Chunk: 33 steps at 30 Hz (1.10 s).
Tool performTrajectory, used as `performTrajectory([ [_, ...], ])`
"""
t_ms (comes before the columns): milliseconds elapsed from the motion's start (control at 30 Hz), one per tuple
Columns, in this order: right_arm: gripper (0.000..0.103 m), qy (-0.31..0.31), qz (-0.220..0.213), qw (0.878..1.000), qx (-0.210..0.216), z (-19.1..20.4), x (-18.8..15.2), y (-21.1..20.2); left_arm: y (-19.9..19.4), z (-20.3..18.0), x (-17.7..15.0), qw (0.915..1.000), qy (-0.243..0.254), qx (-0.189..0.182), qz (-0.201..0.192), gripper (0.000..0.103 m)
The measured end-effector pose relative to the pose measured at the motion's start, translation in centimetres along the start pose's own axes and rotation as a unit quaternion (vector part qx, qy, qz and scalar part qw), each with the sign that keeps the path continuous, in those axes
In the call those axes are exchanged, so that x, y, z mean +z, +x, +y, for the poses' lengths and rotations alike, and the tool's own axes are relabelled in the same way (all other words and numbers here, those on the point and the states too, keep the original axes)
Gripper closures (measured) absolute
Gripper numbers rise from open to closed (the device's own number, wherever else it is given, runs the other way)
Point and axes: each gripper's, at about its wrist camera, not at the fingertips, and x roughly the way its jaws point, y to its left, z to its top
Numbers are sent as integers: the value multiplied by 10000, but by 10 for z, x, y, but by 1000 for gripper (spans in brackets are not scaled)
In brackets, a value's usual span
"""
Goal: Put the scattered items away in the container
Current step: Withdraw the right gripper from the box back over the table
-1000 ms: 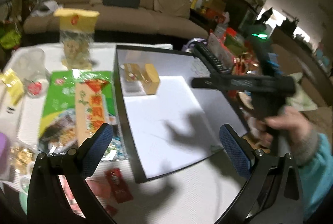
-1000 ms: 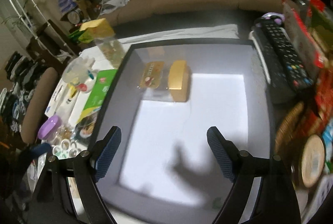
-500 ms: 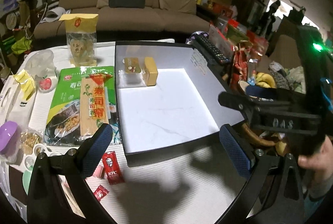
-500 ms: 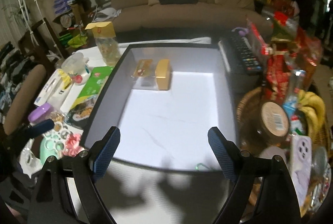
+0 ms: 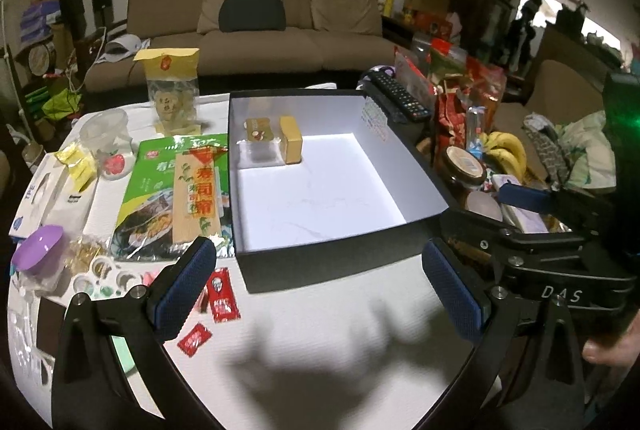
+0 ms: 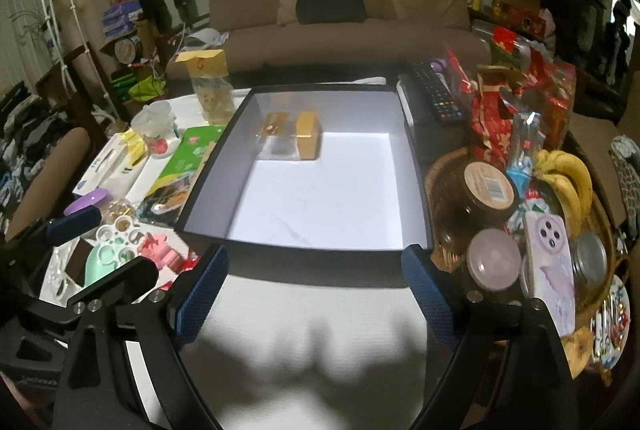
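A black box point(image 5: 328, 264) with a white inside stands in the middle of the white table. At its far left lie a gold block point(image 5: 291, 146) and a small gold packet point(image 5: 259, 130). Left of the box lie a green seaweed packet point(image 5: 160, 170), a bamboo mat point(image 5: 198, 198) and red sauce sachets point(image 5: 222, 296). My left gripper point(image 5: 320, 286) hangs open over the bare tablecloth in front of the box, holding nothing. My right gripper point(image 6: 316, 290) is open too, just short of the box's near wall point(image 6: 304, 258), and nothing is between its pads.
A cookie bag point(image 5: 172, 98), cup point(image 5: 108, 138), tissue box point(image 5: 40, 198) and purple-lidded tub point(image 5: 38, 250) crowd the left side. On the right stands a wicker basket point(image 6: 440, 174) with jars, bananas point(image 6: 568, 170) and a phone point(image 6: 548, 262). A remote point(image 6: 432, 94) lies beside the box; behind is a sofa point(image 6: 340, 26).
Both grippers have drawn back and risen from over the box's inside to the tablecloth in front of it. Both stay open, and the items in the box have not moved.
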Motion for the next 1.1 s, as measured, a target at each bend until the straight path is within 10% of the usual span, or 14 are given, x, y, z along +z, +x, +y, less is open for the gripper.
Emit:
performTrajectory([
  [433, 11, -141, 35, 9996, 261, 45, -42, -18, -44, 43, -47, 9992, -255, 278, -99, 0],
  [1100, 8, -960, 53, 9873, 1267, 226, 5, 80, -69, 269, -70, 9803, -1428, 1254, -531, 0],
])
